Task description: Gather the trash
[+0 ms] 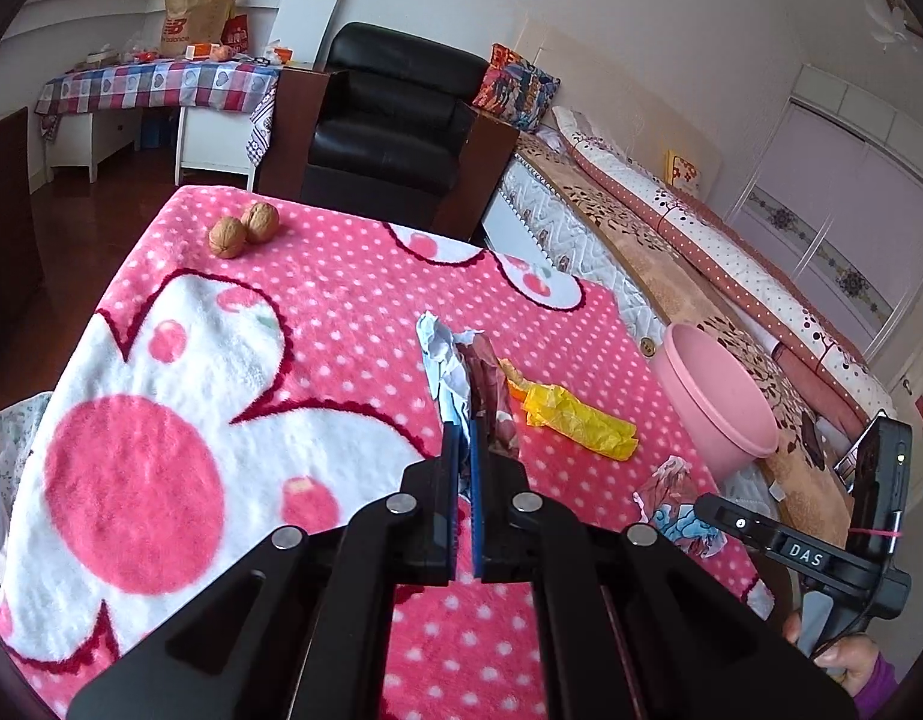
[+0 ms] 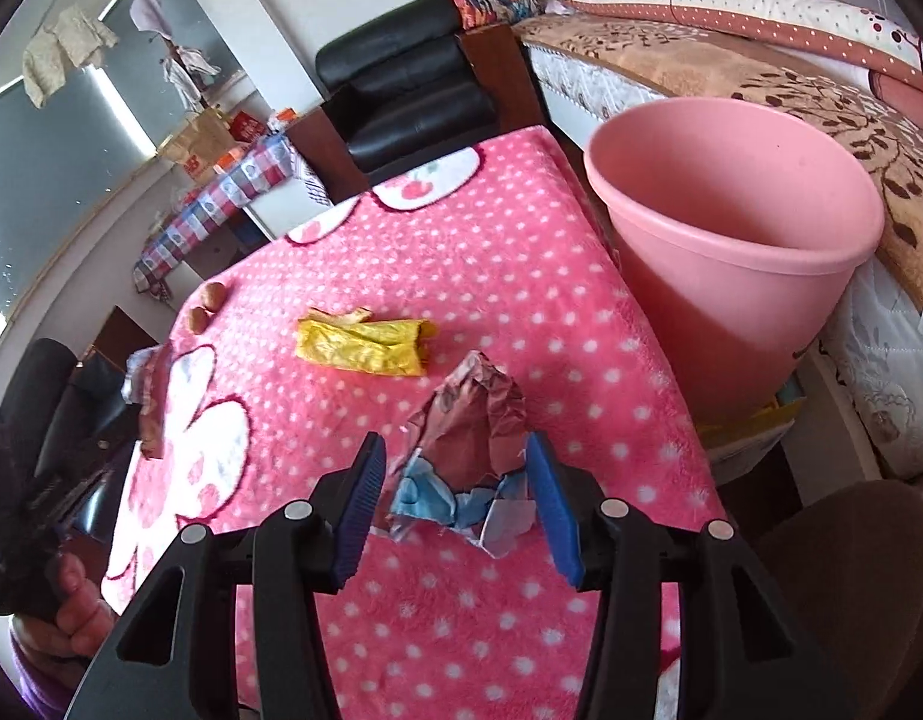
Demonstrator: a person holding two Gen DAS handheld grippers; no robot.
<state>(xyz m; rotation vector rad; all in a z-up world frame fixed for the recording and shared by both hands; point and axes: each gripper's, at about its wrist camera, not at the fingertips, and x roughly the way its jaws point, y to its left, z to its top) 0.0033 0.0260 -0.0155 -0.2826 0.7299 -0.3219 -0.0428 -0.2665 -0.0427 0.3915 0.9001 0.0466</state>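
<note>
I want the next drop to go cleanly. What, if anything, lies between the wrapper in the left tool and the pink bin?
The left tool holds a wrapper. Between it and the pink bin lies only the flat yellow wrapper on the blanket; nothing tall blocks a raised carry.

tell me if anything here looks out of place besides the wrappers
Two walnuts sit whole near the far corner of the pink blanket, apart from the crumpled wrappers; they look like food, not trash. Nothing looks spilled or broken.
</note>
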